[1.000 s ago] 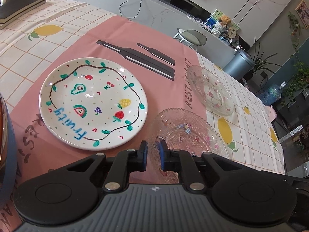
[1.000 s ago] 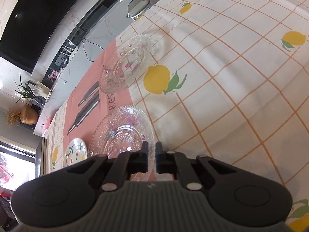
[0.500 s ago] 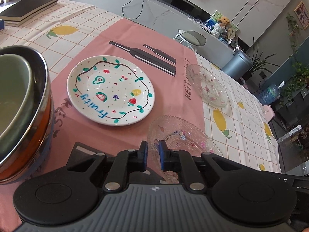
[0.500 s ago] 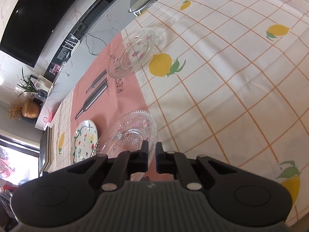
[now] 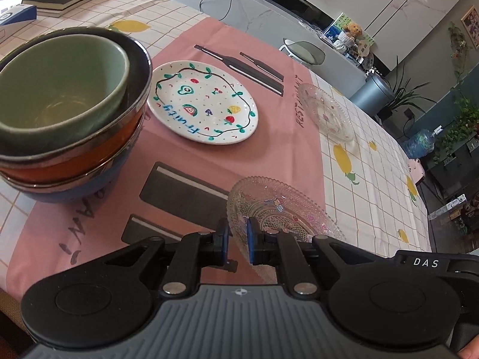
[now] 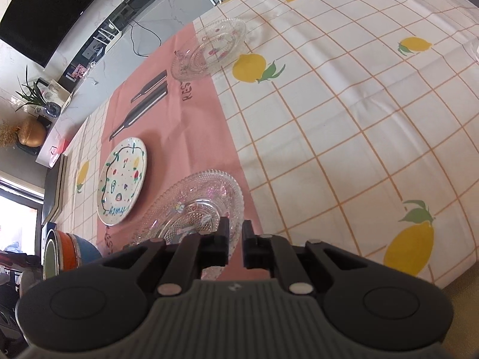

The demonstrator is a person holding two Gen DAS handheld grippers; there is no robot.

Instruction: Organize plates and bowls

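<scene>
Fingers of the left gripper are pinching the near rim of the beaded glass plate, seemingly tilting it off the pink runner. Right gripper is nearly closed over that rim, contact unclear. At ten o'clock, stacked bowls are nesting, green inside; fruit plate is lying at twelve.

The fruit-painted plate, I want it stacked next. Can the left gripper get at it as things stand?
Probably not yet: the left gripper is shut on the glass plate rim. Otherwise the fruit plate lies uncovered beside the bowl stack.
</scene>
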